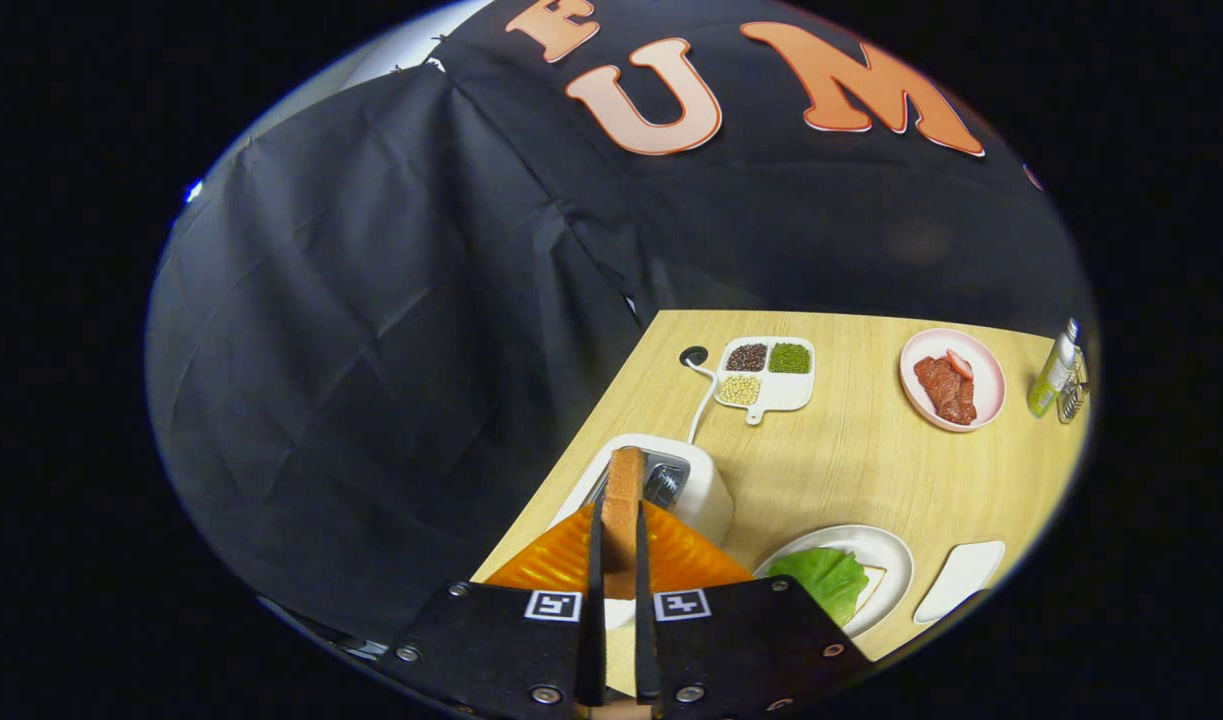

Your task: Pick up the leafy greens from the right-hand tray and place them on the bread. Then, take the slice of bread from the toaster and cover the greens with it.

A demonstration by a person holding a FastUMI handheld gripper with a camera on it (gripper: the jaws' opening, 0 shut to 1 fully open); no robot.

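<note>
Wooden counter (851,470) seen from above and behind the tongs (619,560), whose 2 fingers (595,570) stand close together and press on either face of a slice of bread (623,505) held upright on edge between them. Slice raised above the white toaster (706,490), which sits just beyond the fingers with its slot open toward the viewer; whether the lower edge of the slice is clear of the slot cannot be told. White cord (704,400) running from the toaster back to a round hole (693,355) in the counter. Just beside the tongs, to the right, a pale round plate (886,555) carrying the leafy greens (821,580) laid over a second slice of bread (874,585), of which a corner shows at the far side of the leaf. Empty white tray (961,580) further right, near the plate but apart from it. Far side of the counter: a white divided dish (771,375) with 3 filled compartments (dark brown grains, green grains, pale beans), well beyond the toaster; a pink plate (953,380) with pieces of red meat (946,385), to the right of the divided dish; a green-tinted bottle (1054,370) beside a small metal object (1073,395) at the far right corner. Black cloth wall (371,350) behind and to the left of the counter
</note>
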